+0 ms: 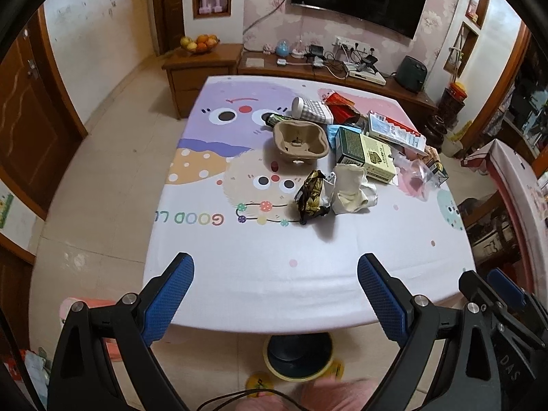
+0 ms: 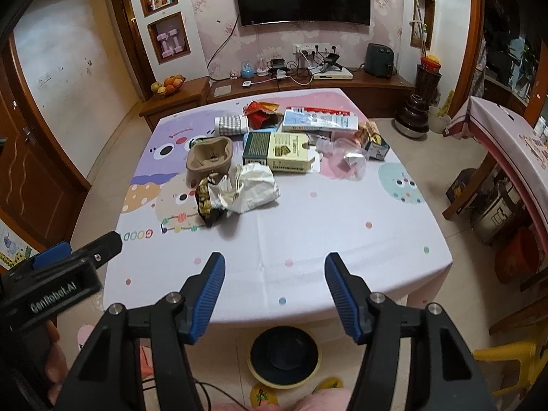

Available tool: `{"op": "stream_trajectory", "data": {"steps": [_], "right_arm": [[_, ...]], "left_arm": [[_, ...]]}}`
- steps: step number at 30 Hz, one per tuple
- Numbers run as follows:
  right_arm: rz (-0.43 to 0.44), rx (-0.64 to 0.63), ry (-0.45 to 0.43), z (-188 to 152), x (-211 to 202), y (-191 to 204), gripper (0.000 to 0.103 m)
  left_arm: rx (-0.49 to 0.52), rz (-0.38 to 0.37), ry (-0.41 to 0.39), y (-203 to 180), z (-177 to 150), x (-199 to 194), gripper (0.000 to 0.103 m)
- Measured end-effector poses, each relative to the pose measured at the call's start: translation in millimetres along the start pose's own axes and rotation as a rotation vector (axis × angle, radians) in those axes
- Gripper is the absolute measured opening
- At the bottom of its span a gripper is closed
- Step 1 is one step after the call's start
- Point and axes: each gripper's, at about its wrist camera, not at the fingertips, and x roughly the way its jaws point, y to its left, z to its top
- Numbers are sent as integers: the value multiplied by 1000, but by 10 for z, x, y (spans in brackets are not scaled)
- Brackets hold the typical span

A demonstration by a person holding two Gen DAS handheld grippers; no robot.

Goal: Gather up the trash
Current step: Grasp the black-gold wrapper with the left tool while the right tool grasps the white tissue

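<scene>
The left gripper (image 1: 275, 263) hangs over the near edge of the desk (image 1: 308, 274), jaws spread wide with nothing between them. The right gripper (image 2: 275, 263) sits just beside it, also parted and empty, its blue pads (image 2: 212, 294) clear of everything.

Ahead of both grippers, past a bare stretch of cartoon-printed cloth, lies the trash. Nearest is a crumpled dark-and-gold wrapper (image 1: 311, 197), its long axis running away from the left gripper, touching a crumpled white paper bag (image 1: 352, 190) to its right. Beyond them a brown pulp cup tray (image 1: 300, 142) sits open side up. To the right of the tray a green and cream carton (image 1: 366, 156) lies flat, its long axis slanting away to the left. Farther out, a checked tube (image 1: 313, 109) lies on its side, pointing left, with a red wrapper (image 1: 342, 102) and a white and red box (image 1: 397, 130) beside it, and clear plastic (image 1: 418, 171) at far right
</scene>
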Motion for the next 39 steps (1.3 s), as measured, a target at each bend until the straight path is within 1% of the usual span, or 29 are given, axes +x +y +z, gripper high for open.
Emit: {"op": "stream_trajectory", "data": {"steps": [2, 6, 10, 11, 14, 15, 17, 19, 21, 23, 25, 26, 27, 29, 31, 35, 37, 39], "right_arm": [[28, 2, 7, 117, 84, -15, 61], [104, 1, 35, 391, 339, -20, 61], [182, -32, 92, 671, 730, 62, 61], [204, -48, 115, 754, 876, 94, 61], [227, -92, 155, 910, 1193, 177, 60], [232, -107, 171, 967, 1335, 209, 57], [242, -119, 207, 1021, 1563, 249, 53], [253, -119, 253, 1053, 1796, 268, 51], [277, -115, 300, 1065, 2039, 291, 46], [287, -113, 341, 1054, 2233, 293, 45], [305, -112, 373, 1025, 2378, 299, 36], [318, -113, 393, 1007, 2452, 289, 24], [331, -111, 408, 985, 2493, 275, 15], [364, -101, 414, 954, 2528, 229, 9], [392, -102, 399, 943, 2508, 172, 8], [405, -110, 386, 946, 2448, 36, 7], [407, -96, 393, 941, 2439, -57, 6], [410, -83, 399, 920, 2413, -162, 6]], "left_arm": [[-7, -12, 15, 52, 87, 97, 95], [-16, -4, 34, 83, 245, 303, 95], [-32, 10, 42, 40, 390, 553, 95], [-35, 20, 50, 21, 426, 636, 95], [-49, 31, 92, -39, 515, 869, 95], [-56, 36, 107, -53, 536, 950, 95], [-78, 50, 135, -59, 577, 1105, 95], [-106, 58, 151, -46, 605, 1228, 95], [-130, 56, 159, -33, 622, 1319, 95], [-147, 55, 168, -21, 638, 1400, 95], [-153, 54, 176, -30, 660, 1476, 95], [-155, 52, 182, -40, 665, 1506, 95], [-156, 47, 187, -53, 673, 1547, 95], [-152, 30, 195, -97, 689, 1626, 95], [-148, 11, 199, -151, 710, 1684, 95], [-128, -43, 215, -295, 747, 1806, 95], [-107, -48, 224, -378, 759, 1867, 95], [-85, -37, 235, -448, 767, 1947, 95]]}}
